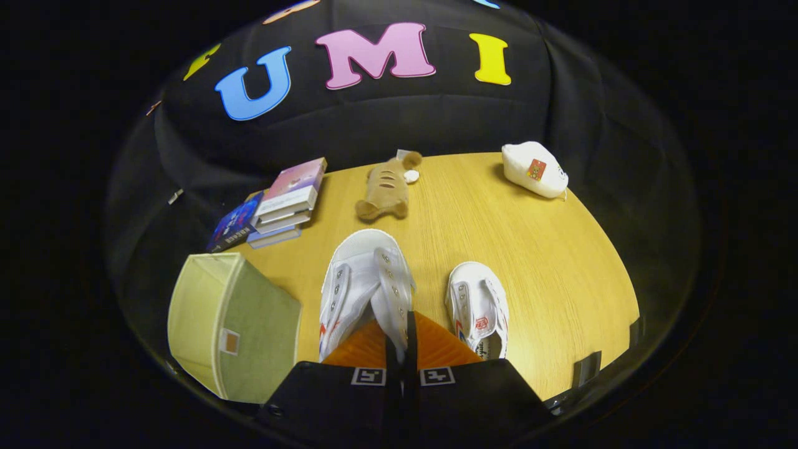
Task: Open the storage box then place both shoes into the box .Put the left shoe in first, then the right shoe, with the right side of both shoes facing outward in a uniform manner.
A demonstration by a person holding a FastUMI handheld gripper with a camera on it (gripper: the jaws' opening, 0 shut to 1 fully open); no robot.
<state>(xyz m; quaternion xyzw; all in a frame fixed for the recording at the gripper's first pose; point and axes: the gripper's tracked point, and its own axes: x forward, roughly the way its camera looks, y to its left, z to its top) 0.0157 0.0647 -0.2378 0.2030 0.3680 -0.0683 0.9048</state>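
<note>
Claw (pixel 399 340) pinching the eyelet flap of one white shoe (pixel 361 280); second shoe (pixel 479 305) beside.

Wooden table (pixel 530 249): books (pixel 283 202), plush toy (pixel 386 187), pouch (pixel 536 168), shoe (pixel 479 305).

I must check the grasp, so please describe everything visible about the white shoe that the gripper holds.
The held shoe is a white canvas-looking slip-on with metal eyelets, no laces, and a small red and blue mark low on its side. Its toe points away from the gripper, whose fingers are closed on the edge of its upper near the opening. It appears lifted above the wooden table, between the green storage box and the second shoe, touching neither.
</note>
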